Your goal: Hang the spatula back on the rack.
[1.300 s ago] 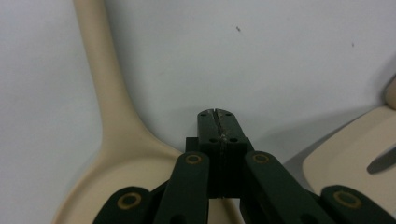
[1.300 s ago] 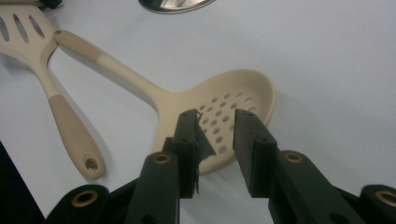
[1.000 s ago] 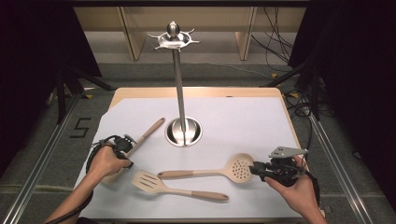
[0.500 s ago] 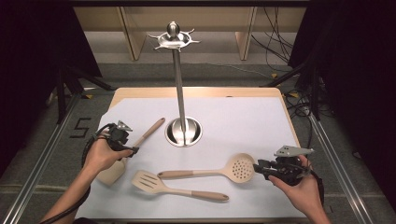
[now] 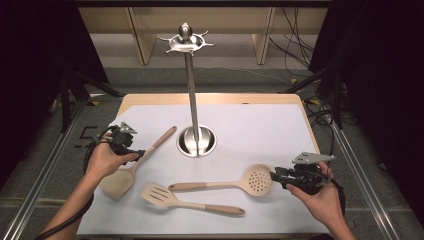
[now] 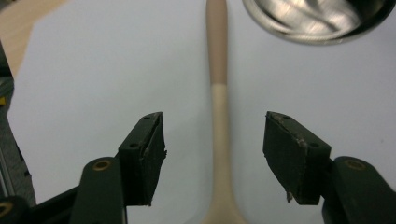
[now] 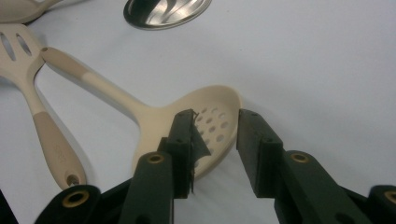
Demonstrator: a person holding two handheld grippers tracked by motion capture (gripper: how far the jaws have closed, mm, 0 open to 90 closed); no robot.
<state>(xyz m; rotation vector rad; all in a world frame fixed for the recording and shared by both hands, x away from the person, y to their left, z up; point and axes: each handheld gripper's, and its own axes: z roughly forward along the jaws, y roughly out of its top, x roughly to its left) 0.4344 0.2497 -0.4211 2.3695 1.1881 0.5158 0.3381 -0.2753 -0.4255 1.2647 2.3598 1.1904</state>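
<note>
A beige solid spatula lies flat at the counter's left, handle angled toward the stand. The beige perforated skimmer lies flat at the right, seemingly untouched.

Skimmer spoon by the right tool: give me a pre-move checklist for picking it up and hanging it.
1. Right tool lined up on the skimmer spoon: ok, its jaws flank the perforated bowl.
2. Firm grip on the bowl: cannot tell whether the pads press it.
3. Skimmer handle free: ok, it lies beside the slotted spatula, apart.
4. Left tool out of the way: ok, open over the solid spatula, its jaws having just opened.
5. Rack hooks free: ok, nothing hangs there.
</note>
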